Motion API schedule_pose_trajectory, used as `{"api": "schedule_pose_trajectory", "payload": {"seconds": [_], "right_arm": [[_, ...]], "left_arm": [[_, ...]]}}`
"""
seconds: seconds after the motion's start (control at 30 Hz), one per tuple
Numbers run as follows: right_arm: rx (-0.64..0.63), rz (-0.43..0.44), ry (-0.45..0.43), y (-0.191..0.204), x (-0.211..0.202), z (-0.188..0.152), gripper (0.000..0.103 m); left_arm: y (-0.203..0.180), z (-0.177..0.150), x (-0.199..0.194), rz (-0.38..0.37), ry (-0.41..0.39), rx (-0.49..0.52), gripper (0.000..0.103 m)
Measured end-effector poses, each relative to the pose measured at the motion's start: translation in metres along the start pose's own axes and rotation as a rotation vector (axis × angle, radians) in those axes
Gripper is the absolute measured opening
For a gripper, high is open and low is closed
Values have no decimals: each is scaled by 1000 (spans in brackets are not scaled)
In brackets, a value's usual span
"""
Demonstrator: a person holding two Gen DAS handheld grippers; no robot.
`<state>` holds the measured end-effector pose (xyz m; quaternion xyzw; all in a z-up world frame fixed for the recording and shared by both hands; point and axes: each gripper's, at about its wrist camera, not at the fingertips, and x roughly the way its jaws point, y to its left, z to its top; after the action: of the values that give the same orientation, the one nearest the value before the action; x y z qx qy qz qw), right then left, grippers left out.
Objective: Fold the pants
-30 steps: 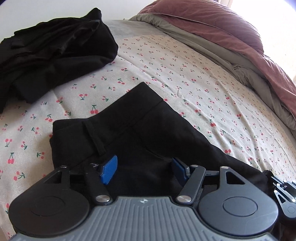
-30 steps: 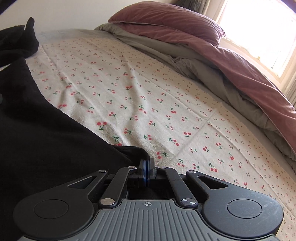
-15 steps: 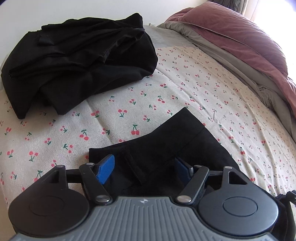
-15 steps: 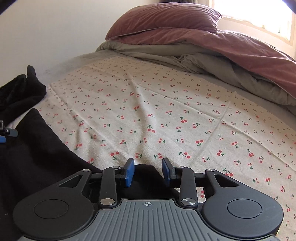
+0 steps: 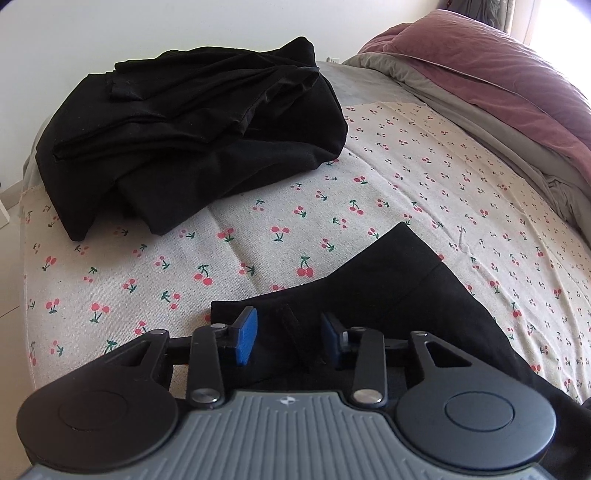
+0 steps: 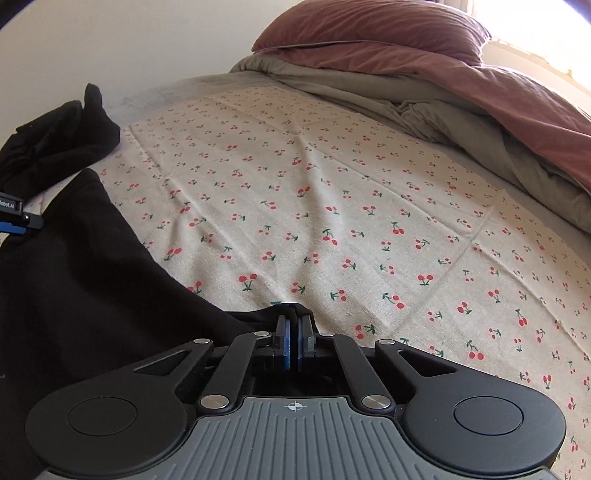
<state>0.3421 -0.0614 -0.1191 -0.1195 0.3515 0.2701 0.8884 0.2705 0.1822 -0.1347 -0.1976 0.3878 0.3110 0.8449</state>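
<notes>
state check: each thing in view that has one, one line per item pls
left gripper: jaws closing, black pants between the pads, not pressed yet
right gripper: shut on an edge of the black pants
black pants: partly folded, flat on the bed
pile of black clothes: loosely heaped, apart from the pants
cherry-print sheet: spread flat, light creases
maroon duvet: bunched along the far side

One pair of black pants [image 5: 388,295] lies flat on one cherry-print sheet [image 5: 424,192], beside one heap of black garments [image 5: 192,136]; one mauve pillow [image 6: 369,29] and one mauve-and-grey duvet [image 6: 517,110] sit behind; two grippers work
</notes>
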Motion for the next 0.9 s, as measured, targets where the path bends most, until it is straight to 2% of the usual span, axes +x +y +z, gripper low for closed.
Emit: {"api": "schedule_pose_trajectory", "payload": {"seconds": [0.07,0.13,0.17,0.27,0.43,0.5,0.6,0.63,0.67,0.7,0.73,0.77,0.9], "right_arm": [[65,-30,-84,0,-15,8,0],[122,-51,-114,-4,-19,10,0],[131,-69,-91,-7,-11,9,0],[84,-155,-20,-6,20,5,0],[14,-182,36,4,47,-2,0],[-6,-206,33,8,46,-2,0],[-1,-354,19,8,34,-1,3],[24,-374,-7,7,23,-3,5],[69,-349,-37,5,8,-5,10],[108,-301,-56,5,-5,-9,11],[126,-241,-59,9,-16,-13,11],[125,-191,-56,17,-26,-18,12],[1,-71,-30,76,-63,-41,30]], "left_arm": [[3,0,1,24,-5,-5,31],[8,1,2,18,3,-33,28],[10,1,2,17,6,-43,27],[9,0,1,19,6,-50,27],[10,2,0,-16,-11,-78,28],[13,4,-1,-48,-14,-89,32],[23,9,-4,-61,-16,-148,33],[30,11,-7,-79,-14,-181,38],[35,13,-10,-94,-21,-204,51],[39,15,-13,-89,-29,-211,61],[42,17,-16,-73,-38,-215,78],[47,20,-18,-54,-41,-227,84],[69,24,-27,-90,-27,-268,85]]}}
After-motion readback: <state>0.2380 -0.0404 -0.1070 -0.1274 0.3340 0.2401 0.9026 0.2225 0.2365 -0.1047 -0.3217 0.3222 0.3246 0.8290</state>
